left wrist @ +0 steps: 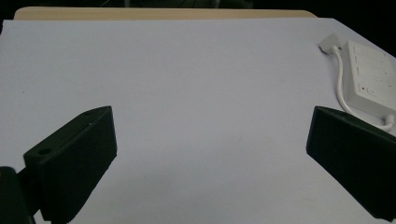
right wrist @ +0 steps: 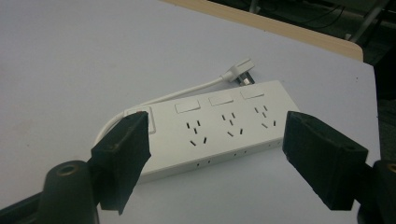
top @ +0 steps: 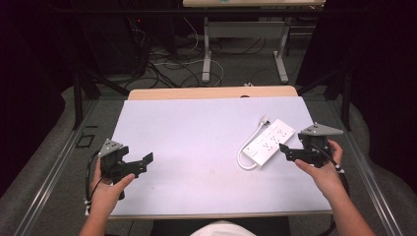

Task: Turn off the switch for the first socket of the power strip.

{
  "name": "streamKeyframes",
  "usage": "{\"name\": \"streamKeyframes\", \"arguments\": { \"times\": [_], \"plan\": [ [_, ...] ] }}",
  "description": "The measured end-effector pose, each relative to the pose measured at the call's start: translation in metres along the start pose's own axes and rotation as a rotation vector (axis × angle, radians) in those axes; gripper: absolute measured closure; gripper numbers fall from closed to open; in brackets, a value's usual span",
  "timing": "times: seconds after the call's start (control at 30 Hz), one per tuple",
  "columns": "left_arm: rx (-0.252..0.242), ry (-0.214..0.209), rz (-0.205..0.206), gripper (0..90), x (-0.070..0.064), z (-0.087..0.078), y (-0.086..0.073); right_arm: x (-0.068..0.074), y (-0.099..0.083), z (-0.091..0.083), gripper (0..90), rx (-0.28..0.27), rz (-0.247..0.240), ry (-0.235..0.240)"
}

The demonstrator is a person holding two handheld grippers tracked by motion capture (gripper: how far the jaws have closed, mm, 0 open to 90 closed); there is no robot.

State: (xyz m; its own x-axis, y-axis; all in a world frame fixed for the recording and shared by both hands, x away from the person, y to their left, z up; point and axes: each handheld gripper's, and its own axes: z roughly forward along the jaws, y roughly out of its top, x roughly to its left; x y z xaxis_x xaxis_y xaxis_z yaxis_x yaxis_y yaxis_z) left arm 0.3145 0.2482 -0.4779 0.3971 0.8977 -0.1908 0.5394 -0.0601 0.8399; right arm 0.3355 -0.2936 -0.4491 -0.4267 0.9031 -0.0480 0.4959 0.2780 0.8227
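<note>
A white power strip (top: pixel 269 142) lies at an angle on the right side of the white table mat (top: pixel 196 132). Its white cord (top: pixel 242 156) loops round the near end, and the plug (top: pixel 265 119) rests by the far end. My right gripper (top: pixel 287 152) hovers at the strip's near right edge, open. In the right gripper view, the right gripper (right wrist: pixel 217 126) has its jaws spread wide before the strip (right wrist: pixel 243 109), not touching it, with the plug (right wrist: pixel 240 70) beyond. My left gripper (top: pixel 143 164) is open and empty over the mat's left side. The left gripper view (left wrist: pixel 210 135) shows the strip (left wrist: pixel 371 79) far right.
The mat covers a wooden tabletop (top: pixel 211 92) whose far edge shows. Metal rails (top: pixel 54 167) run along both sides of the table. Behind it on the floor are tangled cables (top: pixel 167 69) and the legs of another desk (top: pixel 206 54).
</note>
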Motion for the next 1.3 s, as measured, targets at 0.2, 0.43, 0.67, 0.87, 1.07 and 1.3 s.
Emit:
{"name": "streamKeyframes", "arguments": {
  "times": [0.2,0.43,0.67,0.87,1.07,1.3],
  "plan": [
    [0.003,0.0,-0.001,1.6,0.0,0.0,0.0,0.001,0.008,0.006,24.4,0.011,-0.032,0.002],
    [0.002,-0.001,-0.003,1.7,0.0,0.0,0.0,0.001,0.015,0.012,28.5,0.027,-0.032,0.015],
    [0.003,-0.002,-0.003,1.7,0.0,0.0,0.0,-0.001,0.022,0.019,32.5,0.057,-0.035,0.04],
    [0.003,-0.003,-0.005,1.7,0.0,0.0,0.0,-0.003,0.026,0.027,34.0,0.085,-0.056,0.053],
    [0.005,-0.003,-0.003,1.7,0.0,0.0,0.0,-0.004,0.03,0.037,35.0,0.097,-0.067,0.066],
    [0.006,-0.003,-0.003,1.7,0.001,0.0,-0.001,-0.001,0.035,0.047,34.9,0.111,-0.106,0.055]
  ]
}}
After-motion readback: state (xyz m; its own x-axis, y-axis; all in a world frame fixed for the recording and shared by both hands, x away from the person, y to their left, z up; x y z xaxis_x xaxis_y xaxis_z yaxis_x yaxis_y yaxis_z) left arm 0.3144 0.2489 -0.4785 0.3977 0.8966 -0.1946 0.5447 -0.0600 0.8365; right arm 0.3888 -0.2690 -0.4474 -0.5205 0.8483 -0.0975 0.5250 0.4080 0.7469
